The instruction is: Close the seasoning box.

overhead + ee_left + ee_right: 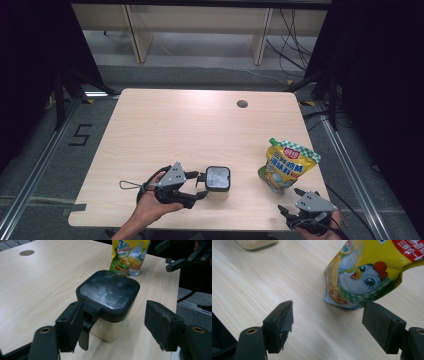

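Left hand-held gripper (200, 186) sits near the front edge of the surface (165, 125), its jaws spread wide and pointing at a small clear container (218, 183) with a dark square lid (110, 291). In the left gripper view one pad (73, 322) lies right against the lid's dark latch tab (86, 332), which hangs down the container's near side, while the other pad stands well clear of the container wall; nothing is clamped. Pale, grainy contents show through the container's clear lower wall. The container stands upright on the surface, front of centre, between the two hands.

Right hand-held gripper (290, 200) rests at the front right corner of the surface, jaws likewise wide apart and holding nothing. Just beyond its tips stands a yellow stand-up pouch (287, 165) with a green checked top edge, printed with a cartoon chick (367, 277). In the right gripper view the pouch's bottom corner lies a little ahead of the far pad (382, 325), apart from it. Pouch and container stand apart from each other. A round grommet hole (242, 104) marks the far part of the surface.
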